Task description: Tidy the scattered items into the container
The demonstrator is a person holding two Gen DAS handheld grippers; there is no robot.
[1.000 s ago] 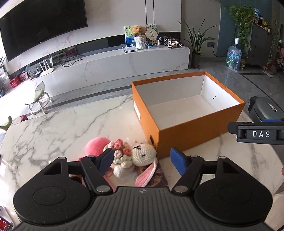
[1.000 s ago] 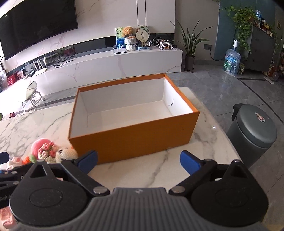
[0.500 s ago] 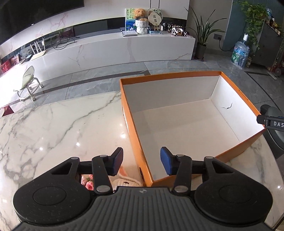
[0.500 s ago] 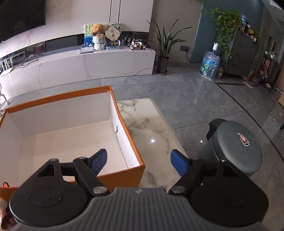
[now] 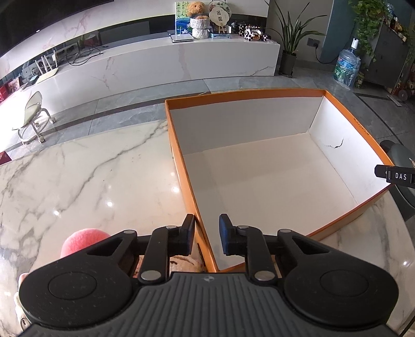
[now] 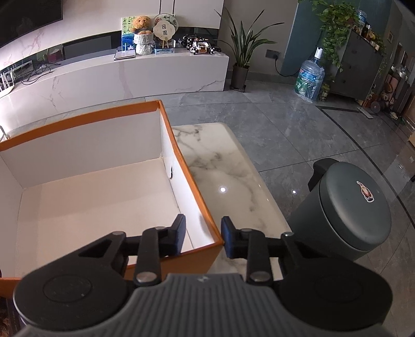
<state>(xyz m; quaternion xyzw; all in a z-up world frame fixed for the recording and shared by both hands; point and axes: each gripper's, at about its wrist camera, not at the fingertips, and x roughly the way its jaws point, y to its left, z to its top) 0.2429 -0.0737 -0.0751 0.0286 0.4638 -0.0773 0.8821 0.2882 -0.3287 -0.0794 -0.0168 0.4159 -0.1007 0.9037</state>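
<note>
Marble table (image 5: 90,168) — plush toys (image 5: 85,239) half-hidden behind left claw (image 5: 206,237)

marble table (image 5: 85,181), orange box (image 5: 345,220), plush toys (image 5: 80,239)

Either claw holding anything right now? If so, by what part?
Each claw straddles a side wall of the orange box: left claw the left wall, right claw the right wall near a corner. Contact isn't visible, so a hold can't be confirmed.

You're in a home living room: a wall TV (image 5: 52,23) over a long marble console (image 5: 155,62) (teddy bear (image 6: 141,24) on top), potted plant (image 6: 242,51), water jug (image 6: 310,77), grey tiled floor (image 6: 298,124).
</note>
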